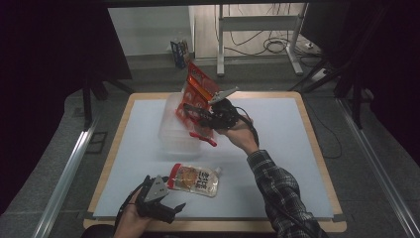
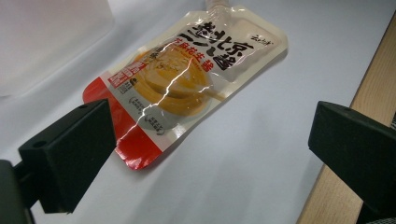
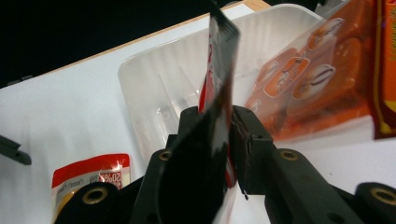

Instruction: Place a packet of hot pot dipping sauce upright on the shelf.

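Orange-red packet [image 1: 197, 94] between black fingers [image 3: 247, 140]; clear tub [image 1: 173, 131]; cream-and-red pouch [image 1: 194, 179] on pale blue worktop [image 1: 282, 148].

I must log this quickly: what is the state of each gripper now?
Left gripper: open, holding nothing.
Right gripper: closed on a red-and-black plastic snack packet.

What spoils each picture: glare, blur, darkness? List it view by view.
High view: dim, dark edges, soft detail on the orange packet. Left claw view: sharp, with white glare streaks across the sauce pouch. Right claw view: the held packet sits close and blurred, with the clear plastic tray bright behind it.
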